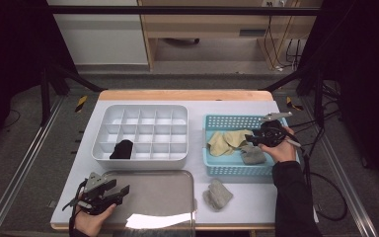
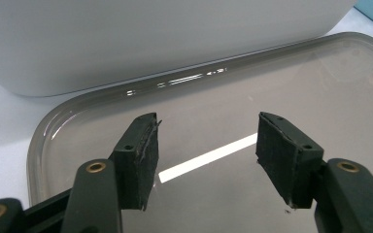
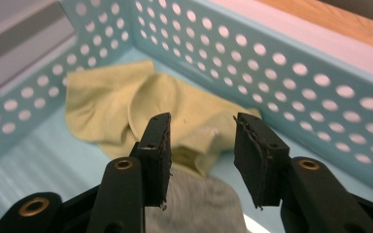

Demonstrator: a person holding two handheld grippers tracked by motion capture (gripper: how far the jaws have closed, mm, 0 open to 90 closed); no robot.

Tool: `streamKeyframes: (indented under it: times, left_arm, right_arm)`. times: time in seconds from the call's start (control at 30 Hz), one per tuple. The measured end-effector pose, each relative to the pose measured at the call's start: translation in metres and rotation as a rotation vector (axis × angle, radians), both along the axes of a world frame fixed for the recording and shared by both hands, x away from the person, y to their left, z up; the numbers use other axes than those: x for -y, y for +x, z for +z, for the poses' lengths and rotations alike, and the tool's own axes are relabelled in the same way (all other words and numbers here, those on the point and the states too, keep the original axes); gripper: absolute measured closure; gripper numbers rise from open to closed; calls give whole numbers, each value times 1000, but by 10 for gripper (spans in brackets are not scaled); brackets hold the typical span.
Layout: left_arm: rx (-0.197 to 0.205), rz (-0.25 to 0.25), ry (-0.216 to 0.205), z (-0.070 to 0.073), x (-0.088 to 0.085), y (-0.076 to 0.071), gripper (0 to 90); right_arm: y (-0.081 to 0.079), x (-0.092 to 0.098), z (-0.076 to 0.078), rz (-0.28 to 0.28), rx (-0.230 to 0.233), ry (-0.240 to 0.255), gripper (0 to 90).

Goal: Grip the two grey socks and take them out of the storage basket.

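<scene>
Socks all over this bench (image 1: 256, 106), so let's count. Two yellow socks (image 1: 227, 142) lie crumpled together in the blue perforated basket (image 1: 232, 170), and one grey sock (image 1: 252, 155) sits just beside them at the basket's near side. That makes three in the basket. A second grey sock (image 1: 217, 194) lies out on the bench surface, just in front of the basket and beside the metal tray (image 1: 177, 197). One black sock (image 1: 122, 149) is tucked into a near-row compartment of the white divided organizer (image 1: 140, 160); it has twenty compartments, five across and four deep.

Over to the right gripper (image 3: 201, 155): it hangs over the basket, jaws apart with nothing between them. From its own view, the yellow socks (image 3: 126, 104) lie beyond the pads and the grey sock (image 3: 199, 204) lies below them, apart from the pads.

Now the left gripper (image 2: 206, 160): it is low over the tray (image 2: 320, 97), jaws spread wide, holding nothing. One bright strip of reflected light crosses the tray between the pads, and the organizer's white wall (image 2: 150, 39) stands just beyond the tray's rim.
</scene>
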State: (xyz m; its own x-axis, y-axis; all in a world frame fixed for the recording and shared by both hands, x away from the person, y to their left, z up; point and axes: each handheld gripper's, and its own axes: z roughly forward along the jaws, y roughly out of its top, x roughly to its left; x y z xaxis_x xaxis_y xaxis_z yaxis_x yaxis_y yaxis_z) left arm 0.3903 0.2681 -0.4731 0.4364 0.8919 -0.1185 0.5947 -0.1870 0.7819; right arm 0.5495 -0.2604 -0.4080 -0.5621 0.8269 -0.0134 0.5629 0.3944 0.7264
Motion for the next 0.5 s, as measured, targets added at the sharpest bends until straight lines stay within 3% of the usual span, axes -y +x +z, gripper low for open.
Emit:
streamKeyframes:
  times: [0.27, 0.5]
  left_arm:
    - [-2, -1, 2, 0, 1, 0, 398]
    - [-2, -1, 5, 0, 1, 0, 398]
  right_arm:
    - [-22, 13, 12, -59, -21, 14, 533]
    - [-28, 10, -8, -105, -82, 11, 487]
